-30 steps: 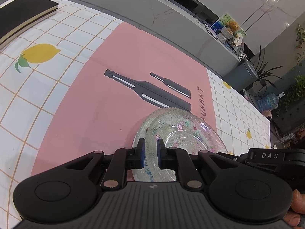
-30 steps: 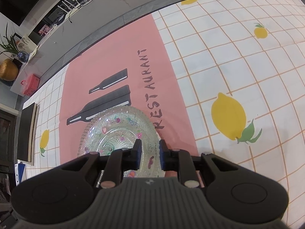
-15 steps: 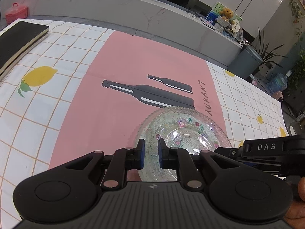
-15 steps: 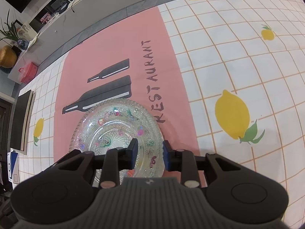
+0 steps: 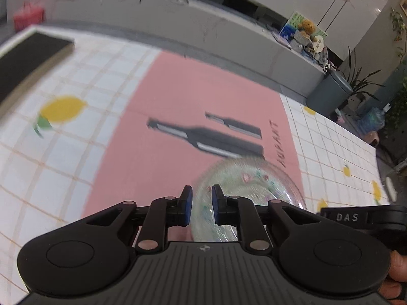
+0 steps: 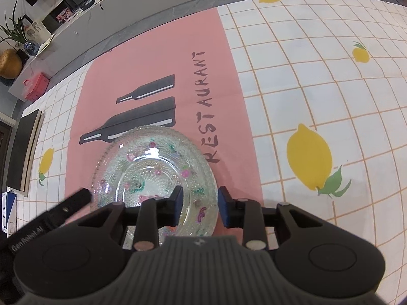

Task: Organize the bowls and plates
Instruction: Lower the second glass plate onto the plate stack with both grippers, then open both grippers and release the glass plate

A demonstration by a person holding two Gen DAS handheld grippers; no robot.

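Opening their jaws around its rim, both grippers release the glass plate (image 6: 155, 170) on the counter (image 6: 318, 89); no stack visible yet.

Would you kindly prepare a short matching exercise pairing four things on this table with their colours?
Things:
1. glass plate
2. placemat
3. printed lemon
4. printed bottles

Colours:
a. yellow
b. pink
c. black
d. clear with coloured dots

Pairs: 1-d, 2-b, 3-a, 4-c
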